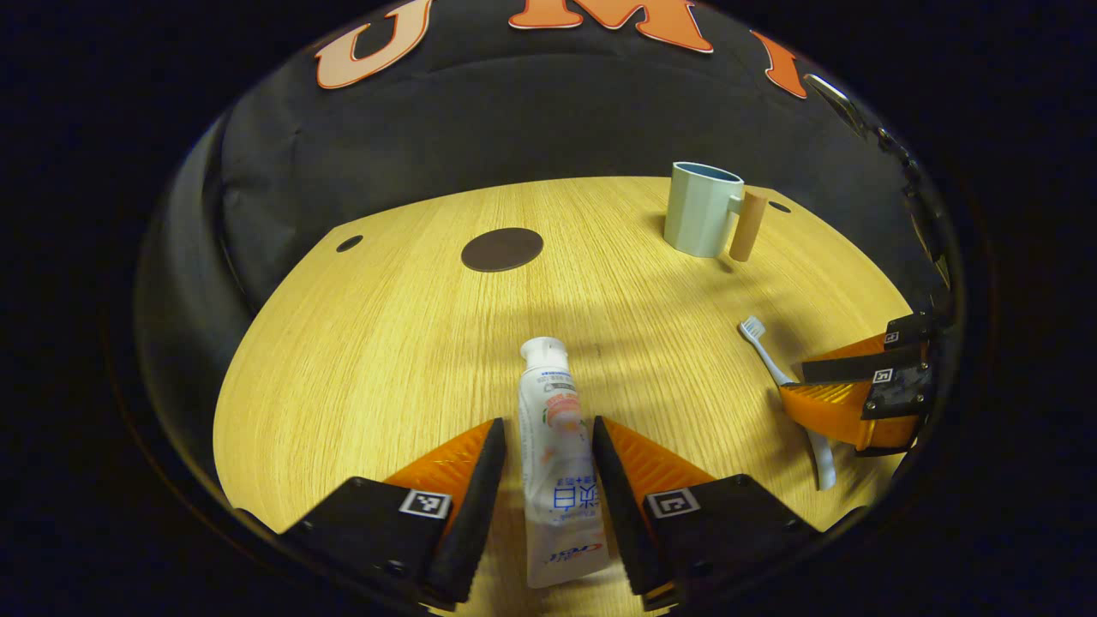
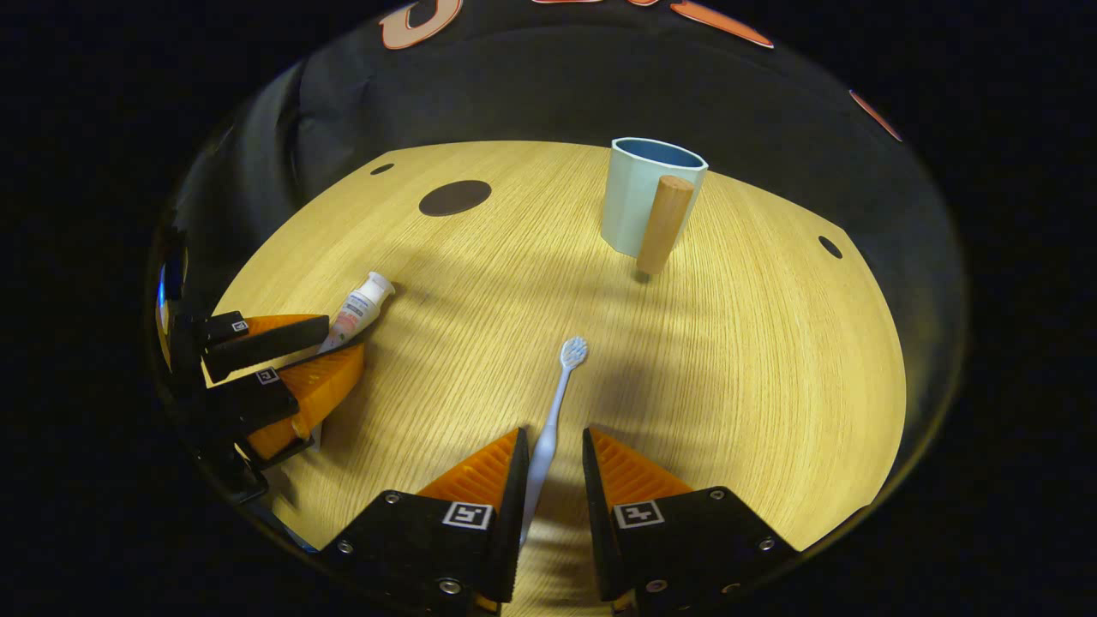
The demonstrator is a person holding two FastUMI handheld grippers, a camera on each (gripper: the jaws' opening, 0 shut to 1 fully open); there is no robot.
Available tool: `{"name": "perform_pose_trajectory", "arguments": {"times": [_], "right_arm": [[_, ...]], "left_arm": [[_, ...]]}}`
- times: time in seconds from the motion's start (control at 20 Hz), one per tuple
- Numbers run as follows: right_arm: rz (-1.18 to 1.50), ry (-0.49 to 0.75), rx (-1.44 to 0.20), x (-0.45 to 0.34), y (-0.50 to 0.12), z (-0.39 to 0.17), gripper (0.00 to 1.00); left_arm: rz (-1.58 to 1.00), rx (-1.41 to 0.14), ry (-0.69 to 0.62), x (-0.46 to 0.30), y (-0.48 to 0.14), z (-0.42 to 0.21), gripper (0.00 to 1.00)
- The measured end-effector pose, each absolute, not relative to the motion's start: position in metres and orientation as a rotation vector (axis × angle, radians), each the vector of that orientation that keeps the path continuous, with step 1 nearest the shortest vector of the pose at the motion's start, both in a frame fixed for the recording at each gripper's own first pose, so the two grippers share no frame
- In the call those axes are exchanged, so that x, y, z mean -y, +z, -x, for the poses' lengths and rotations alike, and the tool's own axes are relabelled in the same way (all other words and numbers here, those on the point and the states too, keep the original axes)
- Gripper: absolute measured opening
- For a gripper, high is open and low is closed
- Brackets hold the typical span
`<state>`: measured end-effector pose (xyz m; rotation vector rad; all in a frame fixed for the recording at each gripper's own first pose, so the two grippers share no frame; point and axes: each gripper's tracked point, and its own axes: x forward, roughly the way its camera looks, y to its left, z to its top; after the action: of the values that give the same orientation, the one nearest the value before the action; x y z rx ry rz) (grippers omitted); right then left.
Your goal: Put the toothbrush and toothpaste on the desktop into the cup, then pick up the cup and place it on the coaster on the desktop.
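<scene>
Tools [image 1: 548, 441] [image 2: 553, 454] astride toothpaste [image 1: 553, 446], toothbrush [image 2: 548, 420]

Toothbrush [image 1: 782, 374] handle partly hidden behind right gripper [image 1: 844, 403]

Light wooden tabletop [image 1: 386, 360], small dark holes [image 1: 349, 243] near its edge

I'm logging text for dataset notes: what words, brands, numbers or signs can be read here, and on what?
On the toothpaste tube: printed lettering, too small and blurred to quote.
On the left claw and the right claw: square coded markers, patterns rather than words.
On the cup, the toothbrush and the coaster: no writing to be seen.
</scene>
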<state>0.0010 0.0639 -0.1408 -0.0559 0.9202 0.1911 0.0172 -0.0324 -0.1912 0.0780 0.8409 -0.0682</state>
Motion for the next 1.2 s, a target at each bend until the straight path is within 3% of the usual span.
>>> {"name": "perform_pose_trajectory", "arguments": {"times": [0.05, 0.3, 0.4, 0.45, 0.75, 1.2], "right_arm": [[0.057, 0.192, -0.933, -0.065, -0.141, -0.001, 0.35], [0.035, 0.189, -0.987, -0.064, -0.142, -0.001, 0.16], [0.014, 0.198, -0.991, -0.064, -0.14, -0.004, 0.12], [0.005, 0.207, -0.995, -0.065, -0.139, -0.003, 0.11], [-0.053, 0.213, -0.945, -0.068, -0.135, -0.008, 0.09], [-0.101, 0.228, -0.754, -0.064, -0.095, -0.026, 0.08]], "left_arm": [[-0.085, -0.85, -0.063, 0.033, -0.194, -0.017, 0.55], [-0.103, -0.872, -0.041, 0.021, -0.196, -0.012, 0.46], [-0.085, -0.867, -0.044, 0.022, -0.196, -0.011, 0.28], [-0.08, -0.865, -0.044, 0.023, -0.197, -0.011, 0.25], [-0.042, -0.824, -0.061, 0.027, -0.189, -0.014, 0.18], [-0.049, -0.728, -0.069, 0.03, -0.168, -0.023, 0.19]]}}
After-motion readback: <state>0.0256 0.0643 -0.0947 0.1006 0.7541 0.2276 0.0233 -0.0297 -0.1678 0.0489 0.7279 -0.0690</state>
